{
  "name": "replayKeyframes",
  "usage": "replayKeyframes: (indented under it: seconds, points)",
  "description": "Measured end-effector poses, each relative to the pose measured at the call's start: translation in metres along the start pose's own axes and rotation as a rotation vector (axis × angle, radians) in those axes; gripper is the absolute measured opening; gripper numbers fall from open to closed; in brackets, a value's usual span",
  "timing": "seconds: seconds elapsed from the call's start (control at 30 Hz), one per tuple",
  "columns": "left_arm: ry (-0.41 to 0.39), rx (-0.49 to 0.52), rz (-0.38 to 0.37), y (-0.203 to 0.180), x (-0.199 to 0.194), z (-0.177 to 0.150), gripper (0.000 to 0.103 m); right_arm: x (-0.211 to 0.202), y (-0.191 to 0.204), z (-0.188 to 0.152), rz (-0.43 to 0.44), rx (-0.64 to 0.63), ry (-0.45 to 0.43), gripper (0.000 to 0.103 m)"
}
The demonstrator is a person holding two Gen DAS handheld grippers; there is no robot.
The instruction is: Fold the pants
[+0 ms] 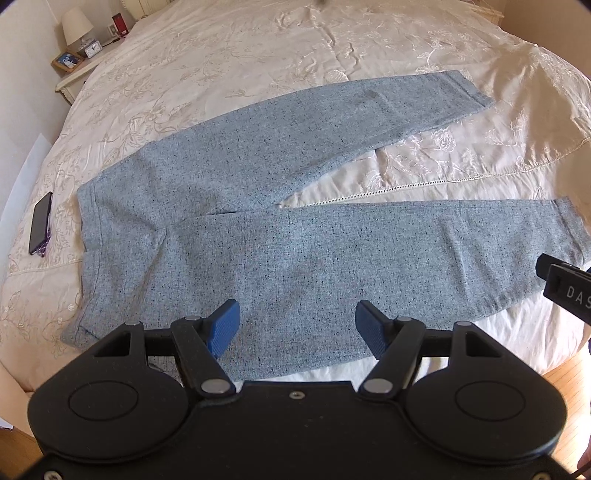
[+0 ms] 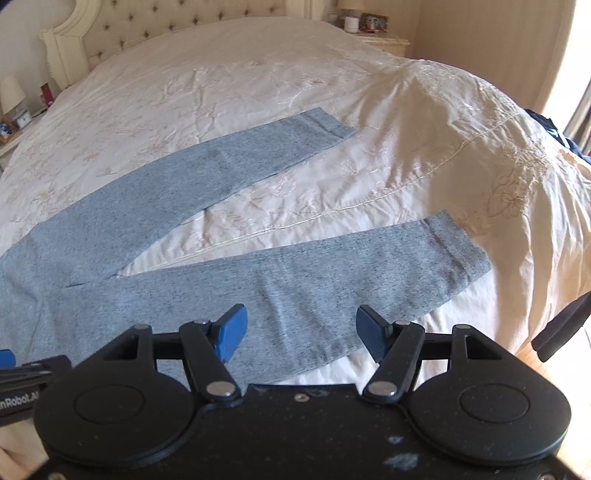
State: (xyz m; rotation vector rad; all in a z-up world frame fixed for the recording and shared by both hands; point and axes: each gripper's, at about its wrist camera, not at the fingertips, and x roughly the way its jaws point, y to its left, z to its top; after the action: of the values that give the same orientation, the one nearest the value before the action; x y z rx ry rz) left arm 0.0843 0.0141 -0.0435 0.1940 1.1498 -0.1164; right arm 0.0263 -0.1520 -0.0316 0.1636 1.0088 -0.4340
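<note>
Blue-grey speckled pants (image 1: 280, 236) lie flat on the cream bedspread (image 1: 258, 55), waist at the left, both legs spread apart toward the right in a V. They also show in the right wrist view (image 2: 295, 291). My left gripper (image 1: 297, 326) is open and empty, hovering above the near leg close to the thigh. My right gripper (image 2: 301, 332) is open and empty, above the near leg around the knee. Part of the right gripper's body (image 1: 565, 291) shows at the right edge of the left wrist view.
A dark phone (image 1: 40, 223) lies on the bed left of the waistband. A nightstand (image 1: 74, 74) with a lamp, clock and photo frame stands at the far left. A tufted headboard (image 2: 166, 26) is at the back. Dark clothing (image 2: 554, 129) lies at the bed's right edge.
</note>
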Motion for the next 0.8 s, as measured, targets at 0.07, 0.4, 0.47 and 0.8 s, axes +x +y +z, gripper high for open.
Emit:
replayKeyframes:
  seconds: [0.07,0.4,0.47,0.8]
  points:
    - [0.014,0.006,-0.025,0.000,0.008,0.003,0.072,0.010,-0.007,-0.002,-0.009,0.004,0.020,0.063]
    - [0.095,-0.038,-0.007,0.001,0.049,0.011,0.071,0.076,-0.010,0.001,0.035,-0.080,0.136,0.062]
    - [0.113,-0.066,0.015,0.002,0.056,0.014,0.070,0.093,-0.002,0.006,0.093,-0.110,0.141,0.061]
    - [0.157,-0.209,0.112,-0.005,0.086,0.023,0.066,0.189,0.039,0.019,0.337,-0.305,0.259,0.002]
